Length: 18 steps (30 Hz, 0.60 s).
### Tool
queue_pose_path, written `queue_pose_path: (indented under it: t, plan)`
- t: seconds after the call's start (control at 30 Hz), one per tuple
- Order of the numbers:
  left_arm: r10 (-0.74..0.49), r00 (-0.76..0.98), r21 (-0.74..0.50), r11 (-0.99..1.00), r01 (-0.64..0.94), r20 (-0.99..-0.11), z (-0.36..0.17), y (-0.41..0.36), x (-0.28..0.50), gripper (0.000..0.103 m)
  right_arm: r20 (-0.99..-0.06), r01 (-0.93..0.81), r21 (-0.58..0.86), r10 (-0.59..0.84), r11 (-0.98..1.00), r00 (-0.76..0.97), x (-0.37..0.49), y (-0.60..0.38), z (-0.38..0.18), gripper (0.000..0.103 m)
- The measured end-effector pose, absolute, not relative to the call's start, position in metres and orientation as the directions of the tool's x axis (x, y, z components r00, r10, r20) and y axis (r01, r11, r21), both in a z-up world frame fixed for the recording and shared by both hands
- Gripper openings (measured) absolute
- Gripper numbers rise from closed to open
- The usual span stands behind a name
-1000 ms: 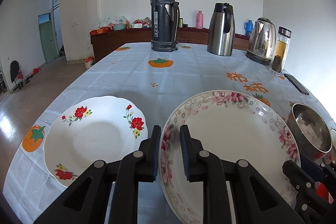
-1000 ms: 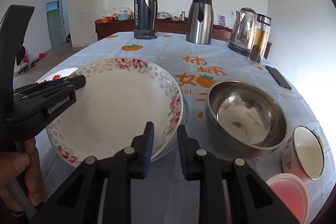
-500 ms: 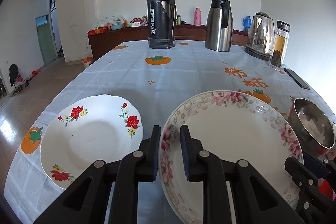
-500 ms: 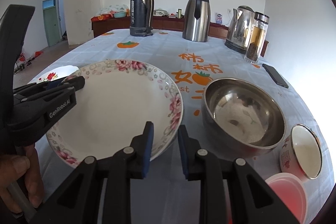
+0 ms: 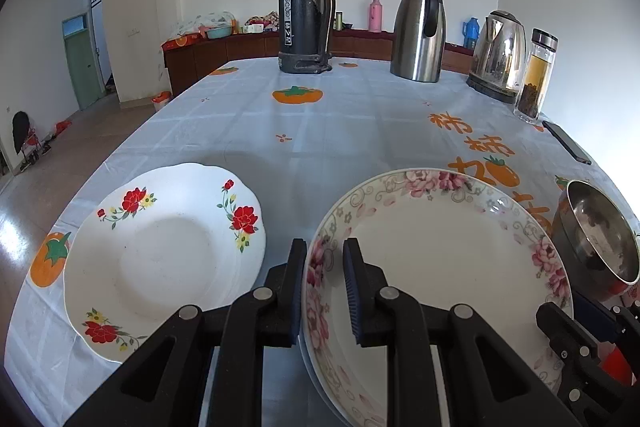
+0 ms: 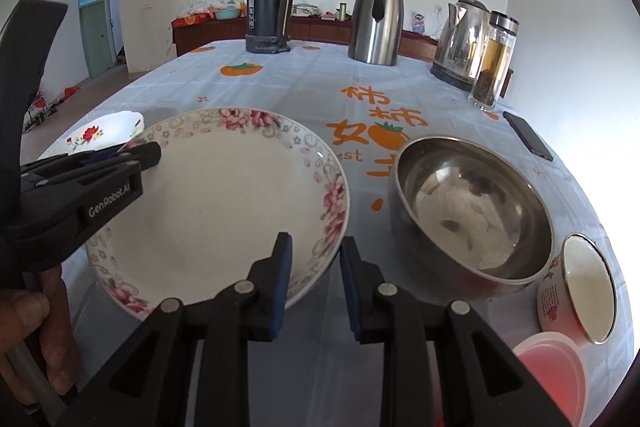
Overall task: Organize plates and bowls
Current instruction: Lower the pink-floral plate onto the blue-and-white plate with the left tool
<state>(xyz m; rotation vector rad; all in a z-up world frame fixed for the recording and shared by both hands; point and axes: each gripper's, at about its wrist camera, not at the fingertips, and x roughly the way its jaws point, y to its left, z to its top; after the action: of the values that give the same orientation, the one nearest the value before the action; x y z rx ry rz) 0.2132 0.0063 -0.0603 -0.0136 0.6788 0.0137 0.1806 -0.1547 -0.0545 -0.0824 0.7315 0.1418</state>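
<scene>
A pink-flowered plate is held by its rim on both sides. My left gripper is shut on its left rim; it also shows in the right wrist view. My right gripper is shut on the plate's near right rim. A white plate with red flowers lies on the table to the left, also seen in the right wrist view. A steel bowl stands to the right of the held plate.
A small enamel cup and a pink plastic tub sit at the near right. At the far side stand a black thermos, a steel jug, a kettle and a tea bottle. A phone lies right.
Both grippers have kept hold of the pink-flowered plate and carried it a little nearer and higher. The bowl and the red-flowered plate have stayed put.
</scene>
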Motion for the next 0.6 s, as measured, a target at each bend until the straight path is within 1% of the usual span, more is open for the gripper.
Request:
queue_pose_path:
  t: [0.6]
  plan:
    - [0.013,0.781,-0.004,1.0,-0.02,-0.624,-0.0581,0.0057,0.2134,0.02,-0.67,-0.161,-0.021,0.105,0.987,0.735,0.1806,-0.1536,-0.0556,0.026]
